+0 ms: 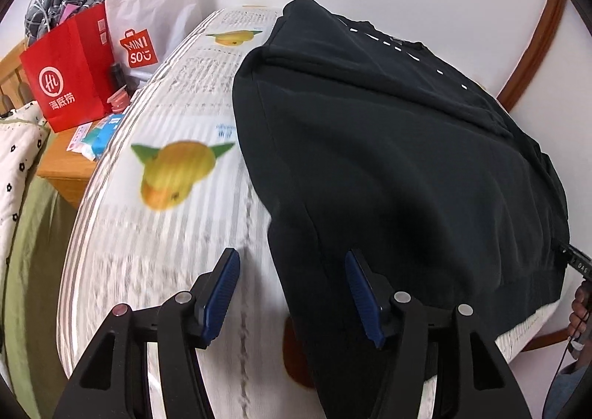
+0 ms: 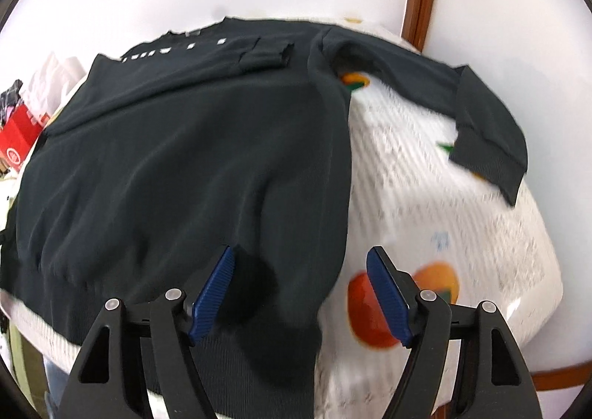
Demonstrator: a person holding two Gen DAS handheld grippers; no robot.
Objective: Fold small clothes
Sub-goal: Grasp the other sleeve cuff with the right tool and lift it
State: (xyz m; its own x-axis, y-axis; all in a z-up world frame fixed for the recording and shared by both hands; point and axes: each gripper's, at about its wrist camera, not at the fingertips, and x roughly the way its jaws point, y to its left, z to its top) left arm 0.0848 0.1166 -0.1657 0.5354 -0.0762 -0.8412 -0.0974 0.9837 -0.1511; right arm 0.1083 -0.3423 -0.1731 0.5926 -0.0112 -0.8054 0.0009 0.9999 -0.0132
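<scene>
Lying flat, dark sweater (image 2: 177, 167), possibly half-folded

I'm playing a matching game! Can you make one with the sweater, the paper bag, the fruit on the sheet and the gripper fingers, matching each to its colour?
Things:
1. sweater
2. paper bag
3. fruit print
4. fingers

Colours:
A. blue
B. red
C. black
D. yellow and orange

Pairs: 1-C, 2-B, 3-D, 4-A

We are seeing both grippers (image 1: 292, 293) (image 2: 300, 293) wearing black frames, ribbed blue pads (image 1: 221, 298) and silver screws (image 2: 173, 294).
</scene>
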